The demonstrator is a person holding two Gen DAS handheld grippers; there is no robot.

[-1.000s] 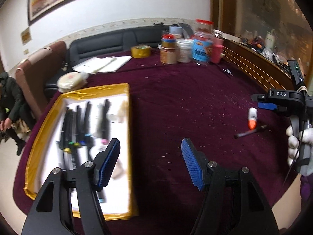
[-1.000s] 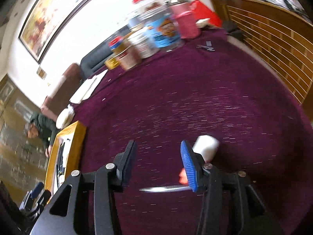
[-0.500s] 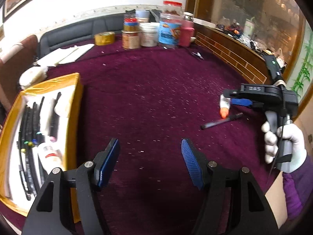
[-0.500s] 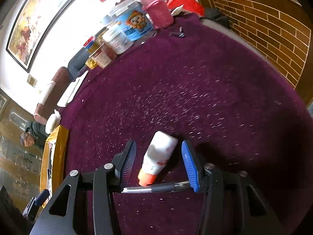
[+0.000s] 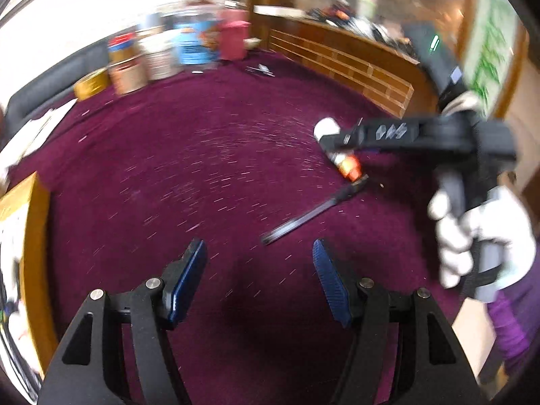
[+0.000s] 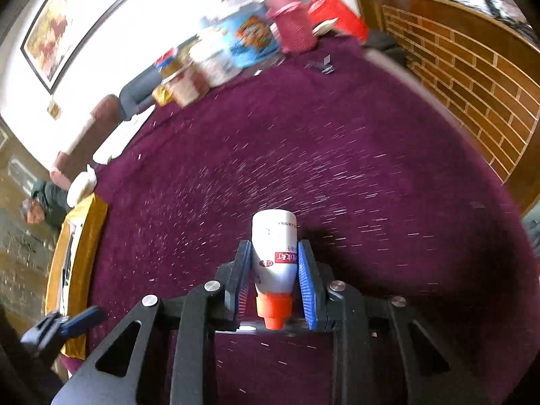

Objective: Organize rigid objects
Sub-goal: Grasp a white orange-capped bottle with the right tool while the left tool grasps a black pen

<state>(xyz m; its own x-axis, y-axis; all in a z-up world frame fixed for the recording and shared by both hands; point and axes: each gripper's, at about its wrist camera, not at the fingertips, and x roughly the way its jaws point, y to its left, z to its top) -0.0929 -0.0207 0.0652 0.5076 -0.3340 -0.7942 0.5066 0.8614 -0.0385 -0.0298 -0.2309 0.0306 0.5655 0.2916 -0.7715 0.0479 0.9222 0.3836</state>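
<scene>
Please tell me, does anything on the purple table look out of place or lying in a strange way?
Yes. A dark pen lies loose on the purple cloth, away from the yellow tray. The white glue bottle lies on its side, orange cap toward the camera, as the right hand-held gripper closes around it.

On the white bottle point(image 6: 275, 256) with the orange cap we see a red label carrying white characters, upside down from our view and too blurred for us to read; a line of small dark print near its base is just as unreadable. The black body of the right gripper point(image 5: 341, 160) bears pale raised letters, smeared by motion. The blue tub point(image 6: 248, 38) shows a cartoon picture, but no words we can read.
</scene>
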